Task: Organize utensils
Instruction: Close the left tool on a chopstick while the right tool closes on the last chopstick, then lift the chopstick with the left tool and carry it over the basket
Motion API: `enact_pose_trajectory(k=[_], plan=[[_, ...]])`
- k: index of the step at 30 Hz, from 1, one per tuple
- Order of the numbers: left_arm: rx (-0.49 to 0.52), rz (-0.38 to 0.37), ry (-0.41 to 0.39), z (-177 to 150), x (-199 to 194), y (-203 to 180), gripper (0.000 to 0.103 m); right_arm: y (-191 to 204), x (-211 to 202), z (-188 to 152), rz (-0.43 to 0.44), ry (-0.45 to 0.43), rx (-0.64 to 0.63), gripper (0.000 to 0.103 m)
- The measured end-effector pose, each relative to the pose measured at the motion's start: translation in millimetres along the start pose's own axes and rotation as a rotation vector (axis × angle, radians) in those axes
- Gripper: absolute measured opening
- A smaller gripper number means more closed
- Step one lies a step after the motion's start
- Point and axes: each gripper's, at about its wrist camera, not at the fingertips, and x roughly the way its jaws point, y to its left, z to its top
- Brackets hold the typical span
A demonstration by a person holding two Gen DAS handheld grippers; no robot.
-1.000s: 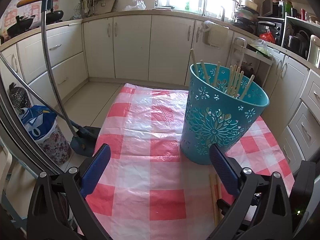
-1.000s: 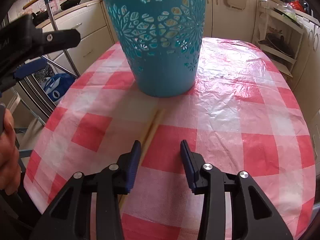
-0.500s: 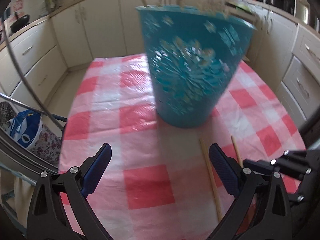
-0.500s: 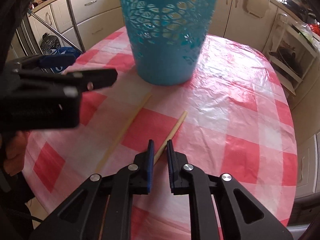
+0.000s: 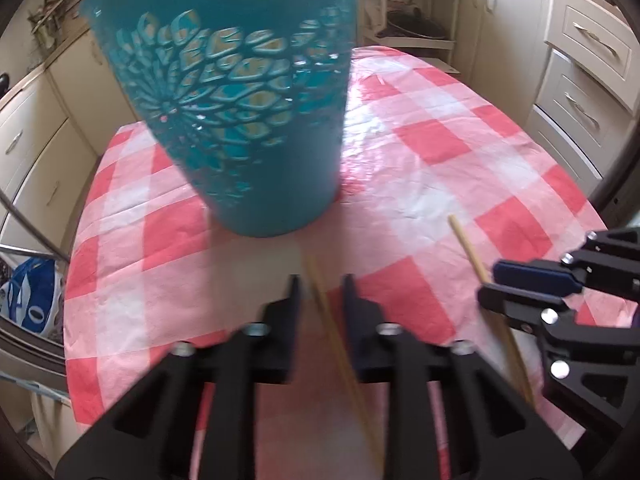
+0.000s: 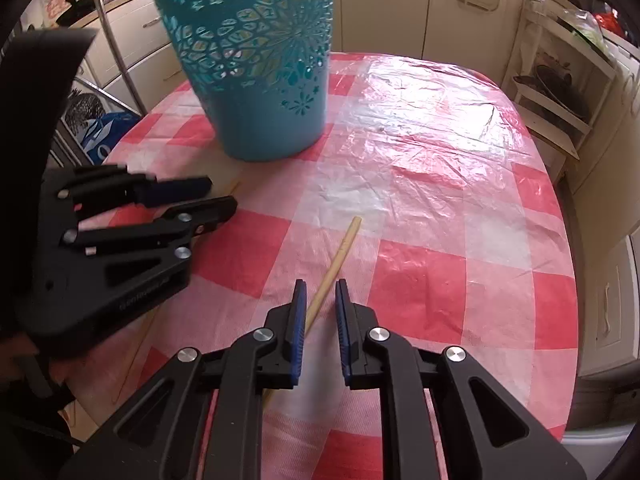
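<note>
both my grippers just pinched down, left gripper (image 5: 320, 296) and right gripper (image 6: 321, 300) each straddling a chopstick (image 5: 340, 352) at 6 o'clock of the teal basket (image 5: 240, 120), can't tell if they're gripped, so I'd lift slow and level.

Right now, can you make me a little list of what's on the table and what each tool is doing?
table cover: red and white checked tablecloth
container: teal cut-out basket, upright, beyond both chopsticks
left tool: shut on the left chopstick
right tool: jaws just eased open slightly; right chopstick between them, with a gap beside one pad
chopsticks: apart from each other, both pointing roughly toward the basket
</note>
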Motion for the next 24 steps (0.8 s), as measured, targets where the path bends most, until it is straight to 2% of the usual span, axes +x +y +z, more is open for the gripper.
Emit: enact_pose_trajectory(k=[3, 4, 6, 11, 16, 18, 20, 21, 22, 23, 24], plan=[[-0.005, -0.038, -0.003, -1, 0, 1, 0.004, 3, 2, 2, -0.007, -0.014, 0.000, 0.014], [-0.028, -0.071, 0.002, -1, -1, 5, 0.004, 3, 1, 3, -0.007, -0.015, -0.008, 0.008], [-0.060, -0.106, 0.002, -3, -5, 14, 0.004, 7, 0, 5, -0.004, -0.021, -0.015, 0.005], [-0.078, -0.100, -0.010, -8, -14, 34, 0.004, 9, -3, 11, 0.000, -0.026, -0.023, 0.005], [-0.063, -0.092, 0.028, -15, -11, 49, 0.005, 16, 8, 13, -0.028, 0.006, -0.051, 0.006], [-0.029, -0.056, 0.030, -17, -12, 49, 0.010, 19, 10, 13, -0.038, 0.005, -0.062, 0.006], [-0.007, -0.019, 0.024, -19, -12, 49, 0.023, 18, 11, 14, -0.034, 0.003, -0.057, 0.006], [0.000, -0.016, 0.020, -20, -13, 50, 0.023, 18, 10, 14, -0.034, 0.001, -0.055, 0.006], [0.007, -0.015, 0.017, -21, -13, 49, 0.023, 19, 10, 14, -0.035, 0.001, -0.056, 0.006], [0.017, -0.021, 0.015, -21, -14, 48, 0.011, 18, 10, 14, -0.032, 0.003, -0.054, 0.005], [0.023, -0.042, 0.020, -21, -14, 47, 0.005, 18, 10, 15, -0.032, 0.004, -0.050, 0.005]])
